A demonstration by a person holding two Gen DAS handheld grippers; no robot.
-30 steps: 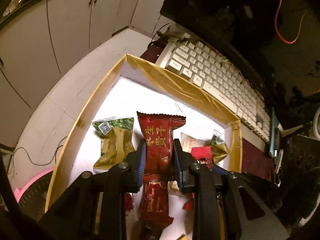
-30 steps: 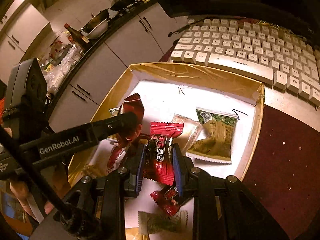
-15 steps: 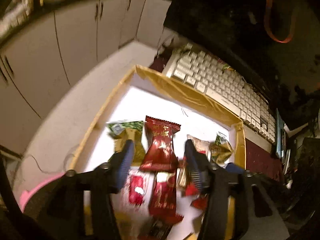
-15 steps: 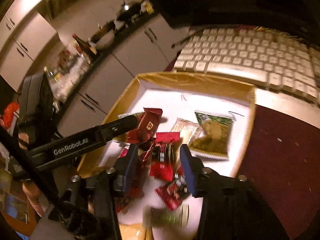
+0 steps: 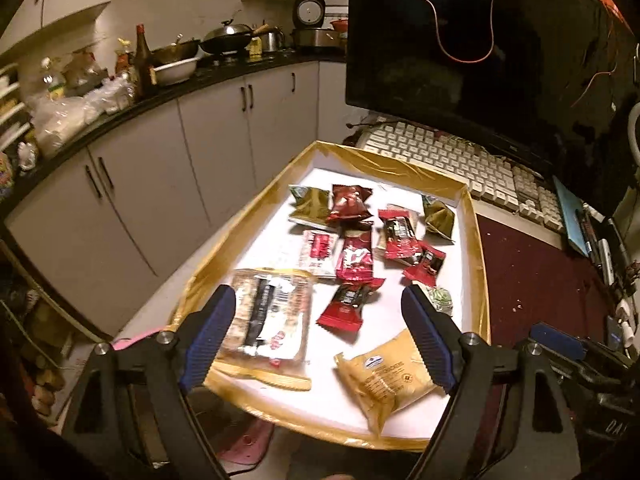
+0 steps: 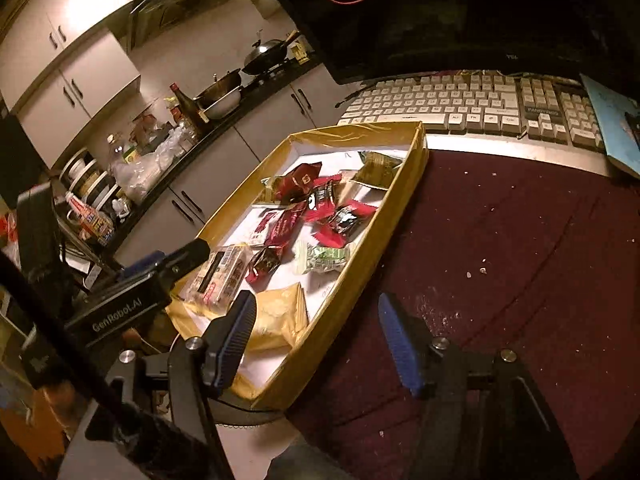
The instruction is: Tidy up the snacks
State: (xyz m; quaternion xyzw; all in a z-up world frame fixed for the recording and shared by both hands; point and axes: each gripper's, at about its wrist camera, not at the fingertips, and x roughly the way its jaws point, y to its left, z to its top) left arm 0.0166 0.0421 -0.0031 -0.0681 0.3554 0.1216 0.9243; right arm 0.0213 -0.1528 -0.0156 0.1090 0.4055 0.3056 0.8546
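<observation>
Both grippers stood empty, jaws opening, nothing between them. The left gripper (image 5: 316,340) looked straight down the tray (image 5: 478,264), whose long axis ran from lower centre to upper centre of its frame, the snacks (image 5: 354,258) heaped mid-frame ahead. The right gripper (image 6: 316,340) sat over the maroon mat (image 6: 500,240), the tray up-left, so the left seemed nearer.

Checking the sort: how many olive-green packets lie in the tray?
2: one olive-green packet at the far left of the pile, another at the far right; others may be buried.
</observation>
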